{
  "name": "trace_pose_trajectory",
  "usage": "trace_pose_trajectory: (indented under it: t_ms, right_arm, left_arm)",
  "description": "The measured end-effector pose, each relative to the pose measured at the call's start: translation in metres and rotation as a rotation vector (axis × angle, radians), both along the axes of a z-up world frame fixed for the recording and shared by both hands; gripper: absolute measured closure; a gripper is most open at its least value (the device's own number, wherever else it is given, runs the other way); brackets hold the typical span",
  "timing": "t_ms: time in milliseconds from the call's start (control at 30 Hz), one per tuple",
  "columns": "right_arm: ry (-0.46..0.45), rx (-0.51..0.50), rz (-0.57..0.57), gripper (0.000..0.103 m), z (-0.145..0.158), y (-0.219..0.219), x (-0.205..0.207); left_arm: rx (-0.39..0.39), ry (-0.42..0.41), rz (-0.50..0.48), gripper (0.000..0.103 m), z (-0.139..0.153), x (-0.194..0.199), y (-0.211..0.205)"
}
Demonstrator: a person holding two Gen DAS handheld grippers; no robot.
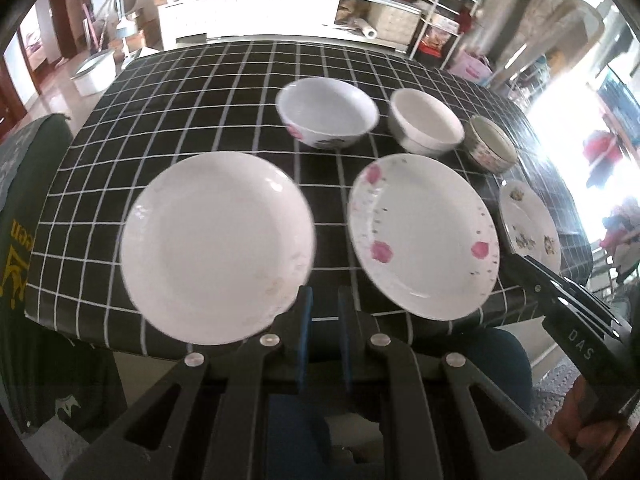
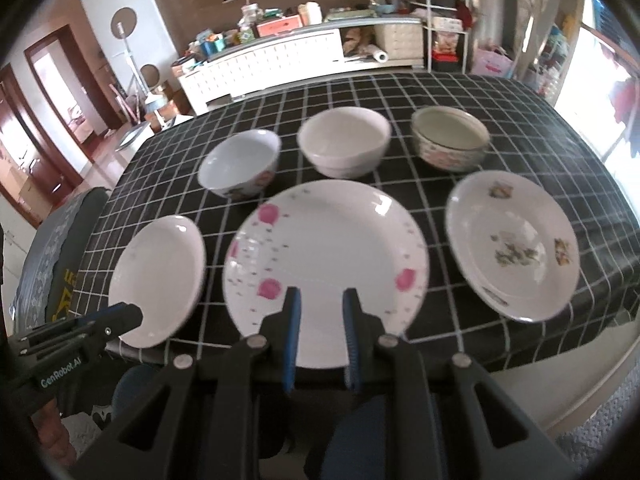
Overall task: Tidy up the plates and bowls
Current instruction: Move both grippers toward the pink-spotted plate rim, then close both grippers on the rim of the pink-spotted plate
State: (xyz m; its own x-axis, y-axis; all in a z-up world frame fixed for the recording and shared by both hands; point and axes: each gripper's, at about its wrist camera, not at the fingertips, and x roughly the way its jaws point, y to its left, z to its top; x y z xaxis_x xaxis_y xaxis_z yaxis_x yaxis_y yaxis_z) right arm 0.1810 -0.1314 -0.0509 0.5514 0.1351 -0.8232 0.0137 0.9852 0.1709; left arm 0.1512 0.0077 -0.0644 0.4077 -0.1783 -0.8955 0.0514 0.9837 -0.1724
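Checked cloth (image 1: pixel 192 112) covers the table, its far-left half bare. Three plates line the near edge: white plate (image 1: pixel 218 246), pink plate (image 2: pixel 326 276), flowered plate (image 2: pixel 514 246). Three bowls (image 2: pixel 344 142) sit behind. Left gripper (image 1: pixel 322 304) and right gripper (image 2: pixel 320 308) hover there, fingers parted, holding nothing.

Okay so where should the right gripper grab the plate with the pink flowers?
Probably the near rim of the pink-flowered plate, approached low from the table's front edge. It lies flat and seems to overhang that edge slightly, so one of the right gripper fingers could slip beneath the rim.
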Motion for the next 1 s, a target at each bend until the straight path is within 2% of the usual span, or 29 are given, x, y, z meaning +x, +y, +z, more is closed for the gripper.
trace_pose_trajectory:
  t_ms: [367,833,1000]
  right_arm:
    - [0.047,0.001,-0.028,0.078,-0.016,-0.033,0.002]
    - [0.075,0.019,-0.027,0.078,-0.038,-0.055,0.024]
    - [0.076,0.019,-0.016,0.078,-0.043,-0.063,0.032]
  left_arm:
    - [0.019,0.023,-0.04,0.092,-0.012,0.014,-0.038]
    - [0.039,0.062,-0.065,0.092,-0.037,0.048,-0.053]
    - [0.054,0.051,-0.066,0.092,-0.044,0.062,-0.055]
